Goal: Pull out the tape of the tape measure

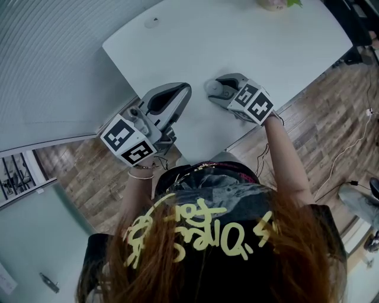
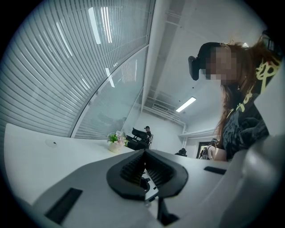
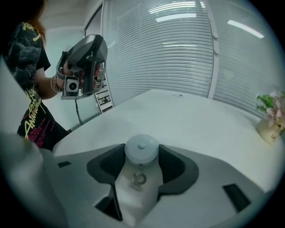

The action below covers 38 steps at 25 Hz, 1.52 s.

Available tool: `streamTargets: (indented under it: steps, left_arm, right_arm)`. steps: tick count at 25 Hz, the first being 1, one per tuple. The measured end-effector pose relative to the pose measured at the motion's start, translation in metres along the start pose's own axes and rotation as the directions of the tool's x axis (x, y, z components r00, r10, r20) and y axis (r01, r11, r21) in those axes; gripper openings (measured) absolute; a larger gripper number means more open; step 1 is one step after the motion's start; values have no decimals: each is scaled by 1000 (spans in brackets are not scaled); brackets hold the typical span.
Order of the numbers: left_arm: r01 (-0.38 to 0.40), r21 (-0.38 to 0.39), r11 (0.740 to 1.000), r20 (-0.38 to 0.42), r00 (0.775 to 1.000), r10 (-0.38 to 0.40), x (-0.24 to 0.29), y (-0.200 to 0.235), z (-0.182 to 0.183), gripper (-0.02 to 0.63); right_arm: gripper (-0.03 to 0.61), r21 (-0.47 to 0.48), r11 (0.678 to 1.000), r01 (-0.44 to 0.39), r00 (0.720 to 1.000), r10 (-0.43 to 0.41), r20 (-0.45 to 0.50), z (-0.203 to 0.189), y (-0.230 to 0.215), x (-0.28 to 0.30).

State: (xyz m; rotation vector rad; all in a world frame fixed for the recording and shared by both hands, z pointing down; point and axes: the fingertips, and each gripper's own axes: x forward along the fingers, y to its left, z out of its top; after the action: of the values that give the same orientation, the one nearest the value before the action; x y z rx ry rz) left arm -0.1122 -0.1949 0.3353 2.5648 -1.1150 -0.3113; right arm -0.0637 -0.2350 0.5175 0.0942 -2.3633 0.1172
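A small round white tape measure (image 3: 141, 149) sits between the pads of my right gripper (image 3: 141, 153), which press on its two sides. Its metal pull ring (image 3: 139, 179) hangs from it towards the camera. In the head view the tape measure (image 1: 217, 89) rests on the white table (image 1: 278, 47) near the front edge, in my right gripper (image 1: 217, 92). My left gripper (image 1: 180, 92) is held level to the left of it, apart from it. Its jaws are shut (image 2: 144, 156) with nothing between them. The right gripper view shows the left gripper (image 3: 84, 62) raised in a hand.
A small pot of flowers (image 3: 270, 119) stands at the table's far side (image 1: 275, 3) (image 2: 115, 142). A small dark spot (image 1: 153, 22) marks the far left of the tabletop. Slatted blinds (image 3: 178, 53) line the wall. Wooden floor (image 1: 331, 118) lies beyond the table's right edge.
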Motion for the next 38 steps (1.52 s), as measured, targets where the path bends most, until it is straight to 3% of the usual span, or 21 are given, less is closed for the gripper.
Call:
streamTargets:
  steps: [23, 29, 34, 38]
  left_arm:
    - [-1, -2, 1000, 10, 1000, 1, 1, 0, 1, -8]
    - [-2, 4, 1000, 11, 1000, 2, 0, 0, 1, -8]
    - [-2, 5, 1000, 8, 1000, 2, 0, 0, 1, -8]
    - [11, 12, 1000, 9, 1000, -11, 1, -2, 2, -8]
  right_arm:
    - [238, 1, 1000, 16, 1000, -16, 12, 2, 1, 1]
    - [239, 16, 998, 64, 997, -64, 32, 1, -4, -1]
    - [239, 48, 994, 99, 986, -105, 130, 14, -7, -18]
    - [239, 71, 985, 155, 953, -168, 252, 36, -11, -43]
